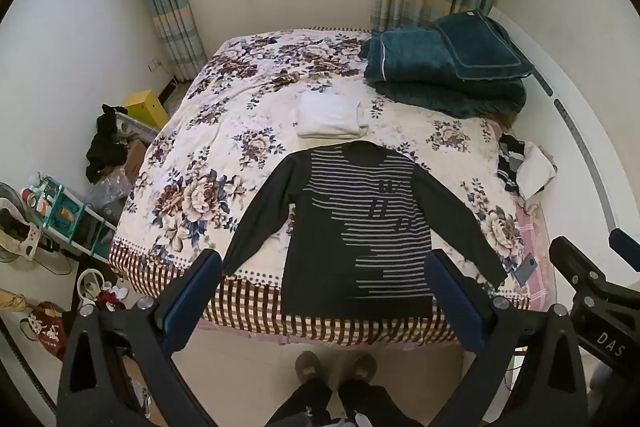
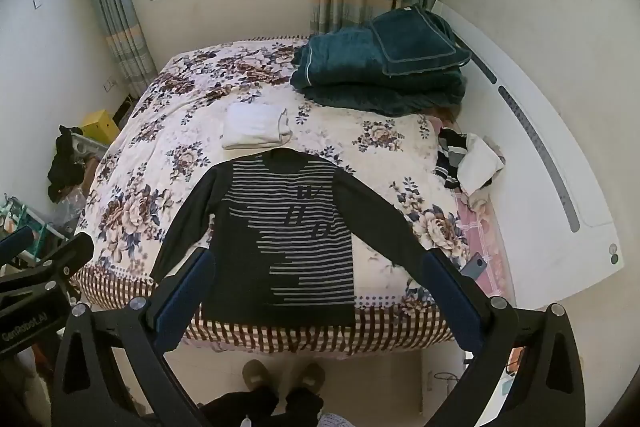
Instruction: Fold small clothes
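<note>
A dark long-sleeved top with grey stripes (image 1: 360, 227) lies flat on the flowered bed, sleeves spread, hem at the near edge; it also shows in the right wrist view (image 2: 288, 239). A folded white garment (image 1: 330, 117) lies just beyond its collar, and also shows in the right wrist view (image 2: 256, 125). My left gripper (image 1: 326, 287) is open and empty, held above the near edge of the bed. My right gripper (image 2: 316, 287) is open and empty, beside the left one.
Dark green folded blankets (image 1: 444, 67) sit at the back right of the bed (image 1: 192, 163). A striped and white clothes heap (image 1: 524, 167) lies at the right edge. A phone (image 1: 526, 269) lies near the right sleeve. Clutter and a shelf (image 1: 60, 211) stand on the floor left.
</note>
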`<action>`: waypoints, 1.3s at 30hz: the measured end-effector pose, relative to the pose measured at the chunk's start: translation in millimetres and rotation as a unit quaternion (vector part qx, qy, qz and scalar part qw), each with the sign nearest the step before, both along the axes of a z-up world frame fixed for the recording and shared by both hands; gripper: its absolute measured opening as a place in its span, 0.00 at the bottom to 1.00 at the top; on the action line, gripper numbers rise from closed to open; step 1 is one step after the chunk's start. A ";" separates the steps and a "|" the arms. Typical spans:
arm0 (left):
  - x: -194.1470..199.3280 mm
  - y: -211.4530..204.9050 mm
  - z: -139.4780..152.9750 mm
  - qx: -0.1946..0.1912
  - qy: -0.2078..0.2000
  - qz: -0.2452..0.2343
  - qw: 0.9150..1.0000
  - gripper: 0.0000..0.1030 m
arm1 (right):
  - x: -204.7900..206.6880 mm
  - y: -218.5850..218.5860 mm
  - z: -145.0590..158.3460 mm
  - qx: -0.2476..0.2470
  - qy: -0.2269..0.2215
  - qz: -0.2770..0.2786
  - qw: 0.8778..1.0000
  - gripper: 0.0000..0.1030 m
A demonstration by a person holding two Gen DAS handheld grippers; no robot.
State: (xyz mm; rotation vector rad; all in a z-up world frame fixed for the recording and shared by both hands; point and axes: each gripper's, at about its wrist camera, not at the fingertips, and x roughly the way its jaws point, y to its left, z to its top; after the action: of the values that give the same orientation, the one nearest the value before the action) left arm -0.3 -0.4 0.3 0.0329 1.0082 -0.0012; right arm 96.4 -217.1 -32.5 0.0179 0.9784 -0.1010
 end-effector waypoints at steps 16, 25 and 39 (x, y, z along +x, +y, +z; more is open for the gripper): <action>10.5 -2.6 5.3 0.000 -0.001 -0.002 1.000 1.00 | 0.4 0.1 4.6 0.000 -0.002 0.002 1.000 1.00; 6.7 -3.5 13.5 -0.007 -0.010 -0.004 1.000 1.00 | 3.5 -2.9 7.5 0.000 -0.004 0.002 1.000 1.00; 3.0 1.7 16.7 -0.013 -0.017 -0.006 1.000 1.00 | 4.9 -0.8 12.4 -0.001 -0.006 0.003 1.000 1.00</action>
State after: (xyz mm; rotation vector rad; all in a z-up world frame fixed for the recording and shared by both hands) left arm 2.7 1.3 17.1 0.0149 0.9742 -0.0239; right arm 101.2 -217.9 -20.1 0.0143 0.9671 -0.0965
